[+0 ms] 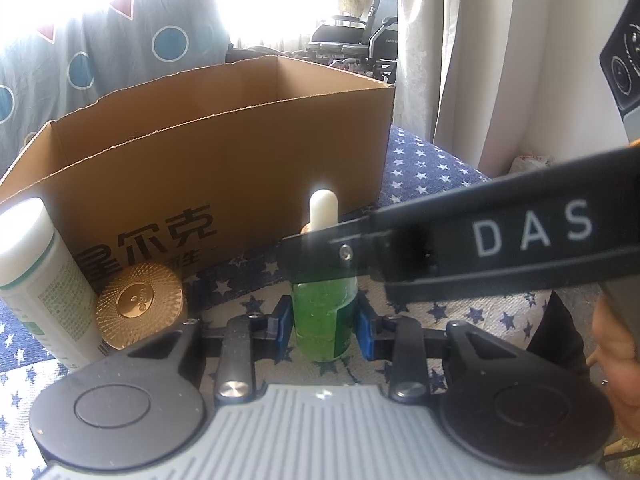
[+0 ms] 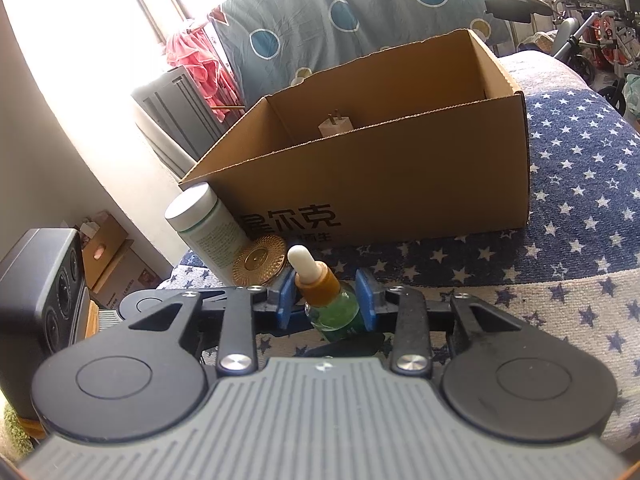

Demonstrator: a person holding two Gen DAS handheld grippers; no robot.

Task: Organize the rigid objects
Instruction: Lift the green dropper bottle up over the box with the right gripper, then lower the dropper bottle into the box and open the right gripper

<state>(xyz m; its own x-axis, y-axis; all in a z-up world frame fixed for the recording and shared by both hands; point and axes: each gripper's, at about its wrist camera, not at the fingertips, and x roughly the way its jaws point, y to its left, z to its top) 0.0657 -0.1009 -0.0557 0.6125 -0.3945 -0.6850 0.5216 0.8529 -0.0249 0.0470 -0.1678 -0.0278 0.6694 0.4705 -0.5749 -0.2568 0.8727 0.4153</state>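
Presently, item: small green glass dropper bottle with amber collar and white rubber bulb (image 2: 334,308), standing on the star-patterned blue and white cloth surface (image 2: 560,280), long axis near upright, bulb leaning slightly left in the right wrist view. Both tools bracket it: left tool (image 1: 323,326) low on the body, right tool (image 2: 326,298) higher, near the collar. Whether either set of blue pads presses the glass or stands just apart cannot be told. Destination: open brown cardboard box (image 2: 400,184), directly beyond, both tools equally near.
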